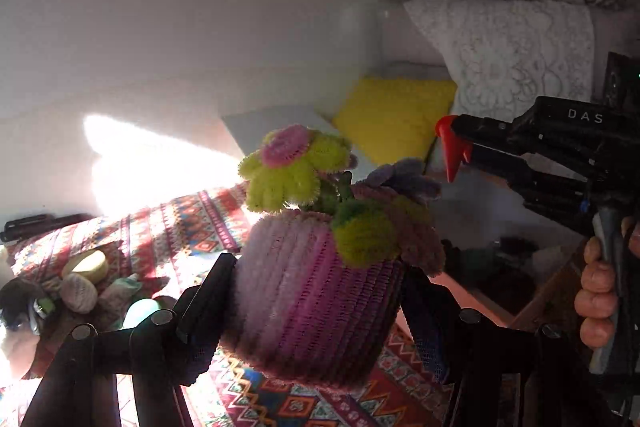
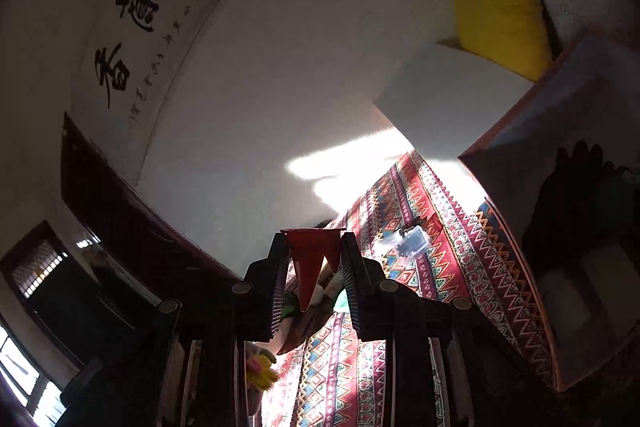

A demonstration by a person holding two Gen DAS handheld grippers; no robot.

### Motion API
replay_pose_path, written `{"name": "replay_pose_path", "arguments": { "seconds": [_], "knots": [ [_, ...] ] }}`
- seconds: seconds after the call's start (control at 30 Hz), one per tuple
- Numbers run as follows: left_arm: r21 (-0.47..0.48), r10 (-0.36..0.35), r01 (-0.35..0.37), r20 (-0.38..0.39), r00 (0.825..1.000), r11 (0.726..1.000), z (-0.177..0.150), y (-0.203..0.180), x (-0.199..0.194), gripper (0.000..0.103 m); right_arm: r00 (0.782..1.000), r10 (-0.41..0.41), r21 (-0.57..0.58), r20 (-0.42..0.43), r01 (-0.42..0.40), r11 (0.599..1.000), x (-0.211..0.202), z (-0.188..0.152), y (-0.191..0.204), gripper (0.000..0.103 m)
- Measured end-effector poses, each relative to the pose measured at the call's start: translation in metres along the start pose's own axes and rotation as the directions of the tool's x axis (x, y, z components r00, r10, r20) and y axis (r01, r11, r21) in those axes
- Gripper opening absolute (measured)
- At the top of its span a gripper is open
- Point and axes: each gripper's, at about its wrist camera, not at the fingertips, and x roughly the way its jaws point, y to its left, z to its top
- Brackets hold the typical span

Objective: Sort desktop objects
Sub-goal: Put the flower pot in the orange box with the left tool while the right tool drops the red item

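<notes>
Left tongs (image 1: 316,291) gripping fuzzy purple flower pot (image 1: 312,291) above patterned worktop (image 1: 192,227); right tongs (image 2: 314,267) clamping red cone (image 2: 310,263), narrowly parted.

Fuzzy pot (image 1: 316,291): its base hides the patterned bench cloth (image 1: 192,227) beneath; both flanks are covered by the left gripper (image 1: 320,301).
Small items (image 1: 80,287): blurred heap at the left edge, kinds unclear.
Hand (image 1: 598,291): cut off by the right edge.
Red cone (image 2: 310,267): its tip masks pale objects behind, unidentifiable.
Dark box contents (image 2: 580,211): lost in shadow.
</notes>
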Motion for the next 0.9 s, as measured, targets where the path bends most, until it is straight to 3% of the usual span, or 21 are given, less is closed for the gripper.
{"name": "replay_pose_path", "arguments": {
  "seconds": [0.2,0.37,0.5,0.6,0.63,0.67,0.7,0.73,0.77,0.9],
  "knots": [
    [0.054,-0.120,0.119,0.007,0.993,0.991,0.026,-0.064,0.036,0.067,0.981,-0.122,-0.032,0.153,0.128,0.991,-0.062,0.028,-0.019,0.028],
    [0.097,-0.208,0.211,-0.035,0.977,0.973,0.035,-0.116,0.085,0.067,0.924,-0.295,-0.025,0.242,0.310,0.951,-0.095,0.048,-0.052,0.028],
    [0.088,-0.228,0.235,-0.084,0.970,0.968,0.040,-0.144,0.129,0.069,0.879,-0.398,0.016,0.261,0.408,0.913,-0.107,0.060,-0.084,0.028],
    [0.045,-0.241,0.248,-0.123,0.963,0.968,0.039,-0.146,0.150,0.082,0.853,-0.464,0.034,0.239,0.470,0.882,-0.104,0.068,-0.107,0.029],
    [0.027,-0.253,0.258,-0.134,0.958,0.966,0.038,-0.145,0.155,0.093,0.838,-0.495,0.033,0.228,0.502,0.864,-0.101,0.070,-0.112,0.030],
    [0.008,-0.264,0.268,-0.145,0.953,0.963,0.037,-0.145,0.161,0.099,0.821,-0.527,0.032,0.218,0.534,0.845,-0.098,0.073,-0.118,0.038],
    [-0.004,-0.262,0.264,-0.135,0.956,0.965,0.035,-0.141,0.160,0.100,0.781,-0.586,0.028,0.213,0.595,0.803,-0.095,0.073,-0.121,0.050],
    [-0.007,-0.254,0.255,-0.127,0.959,0.967,0.033,-0.137,0.159,0.101,0.747,-0.627,0.034,0.220,0.637,0.770,-0.095,0.073,-0.123,0.079],
    [-0.007,-0.245,0.246,-0.124,0.961,0.969,0.031,-0.133,0.157,0.101,0.711,-0.666,0.040,0.227,0.676,0.735,-0.094,0.073,-0.125,0.090],
    [-0.039,-0.223,0.220,-0.119,0.967,0.975,0.026,-0.111,0.152,0.101,0.675,-0.691,0.031,0.258,0.709,0.704,-0.094,0.073,-0.121,0.090]
  ]
}}
